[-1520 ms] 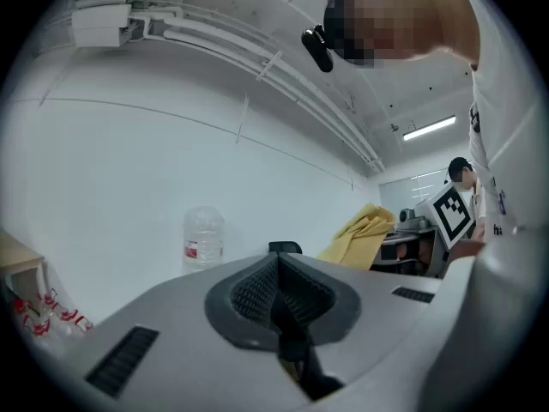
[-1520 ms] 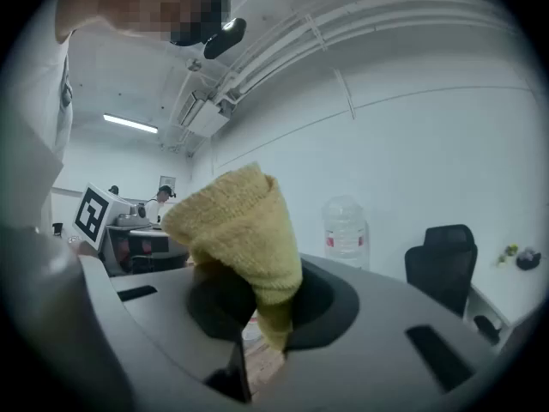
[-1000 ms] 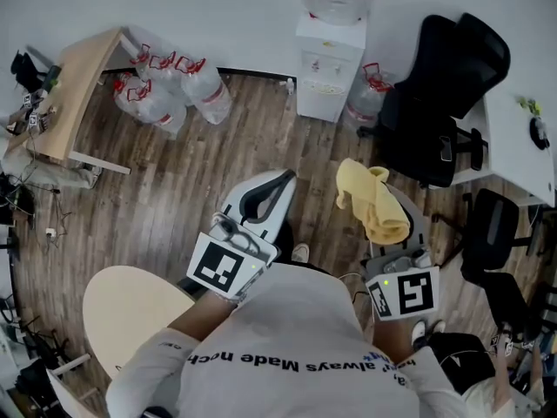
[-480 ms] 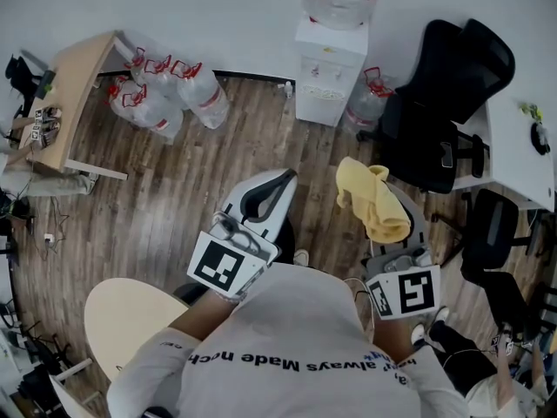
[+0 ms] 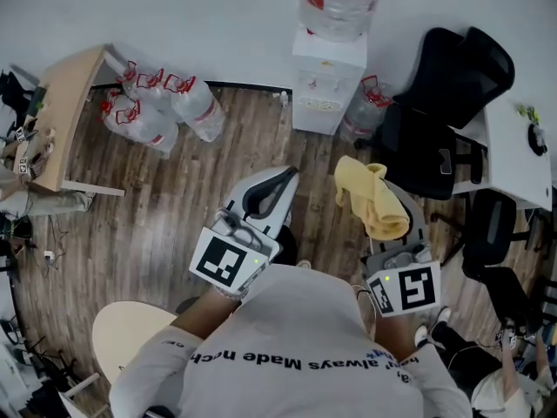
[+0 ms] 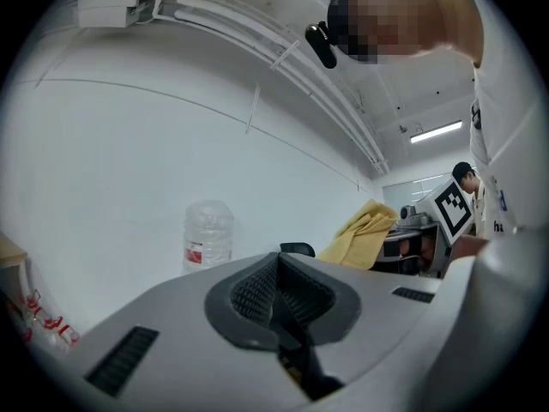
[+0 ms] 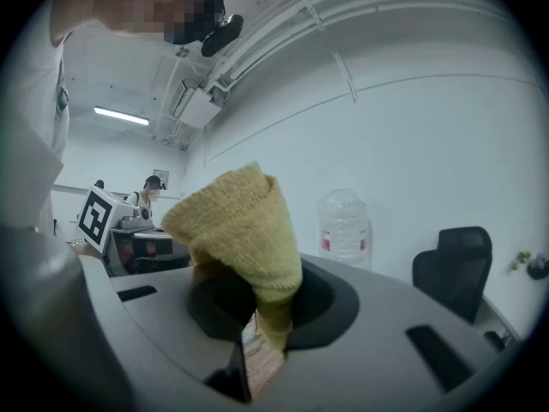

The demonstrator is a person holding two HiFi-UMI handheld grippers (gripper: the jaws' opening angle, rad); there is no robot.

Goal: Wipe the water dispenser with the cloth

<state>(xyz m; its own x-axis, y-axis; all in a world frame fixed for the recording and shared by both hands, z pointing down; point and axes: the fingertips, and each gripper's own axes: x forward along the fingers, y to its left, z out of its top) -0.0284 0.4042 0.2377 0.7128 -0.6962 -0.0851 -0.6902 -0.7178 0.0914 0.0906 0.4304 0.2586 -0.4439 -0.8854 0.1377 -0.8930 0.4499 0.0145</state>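
Floor: wood planks [image 5: 157, 207], running up to a white wall.

- Water dispenser [image 5: 326, 81]: white, stands on the floor against the wall, a large bottle [image 5: 341, 3] upright on top.
- Spare bottle [image 5: 359, 111]: on the floor, just beside the dispenser's right side.
- Cluster of bottles [image 5: 161, 107]: red handles, lying by the wall to the left.
- Wooden table [image 5: 61, 111]: far left, beside the cluster.
- Black office chair [image 5: 435, 111]: right of the dispenser, next to a white desk [image 5: 522, 146].
- Round pale tabletop [image 5: 130, 333]: lower left.
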